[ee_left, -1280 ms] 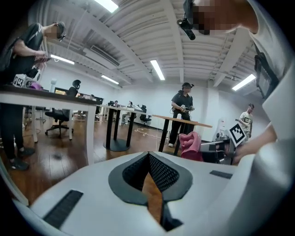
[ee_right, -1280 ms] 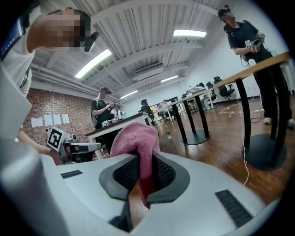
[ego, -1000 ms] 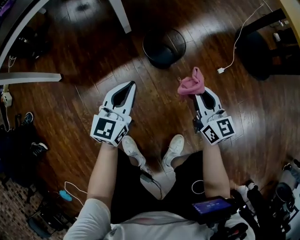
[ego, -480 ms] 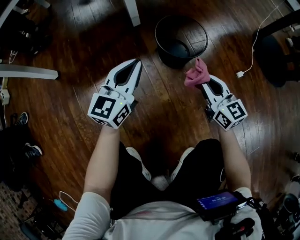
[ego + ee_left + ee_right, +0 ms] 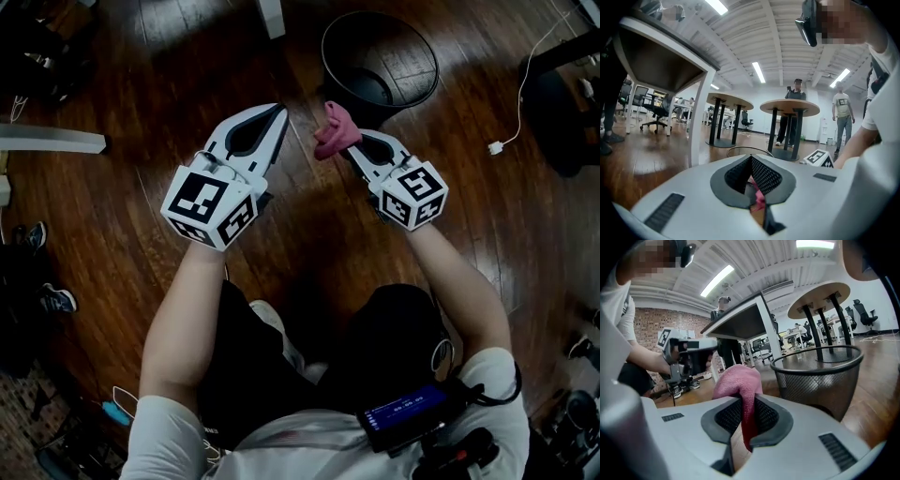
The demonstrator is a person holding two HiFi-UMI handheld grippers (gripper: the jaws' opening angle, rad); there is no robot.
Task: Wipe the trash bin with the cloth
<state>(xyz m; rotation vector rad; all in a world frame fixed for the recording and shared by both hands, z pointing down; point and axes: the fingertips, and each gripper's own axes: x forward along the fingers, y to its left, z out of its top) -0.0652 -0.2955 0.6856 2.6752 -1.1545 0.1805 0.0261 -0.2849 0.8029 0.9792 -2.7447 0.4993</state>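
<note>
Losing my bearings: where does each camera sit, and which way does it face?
Head view: on the person's head, facing steeply down; forearms and legs show, left gripper, right gripper clamping the cloth, trash bin ahead.
Left gripper view: on the left gripper, facing across the room past its shut jaws; right arm shows.
Right gripper view: on the right gripper, facing the trash bin's mesh; left forearm shows.
Shared: head and right gripper views show cloth and trash bin.
</note>
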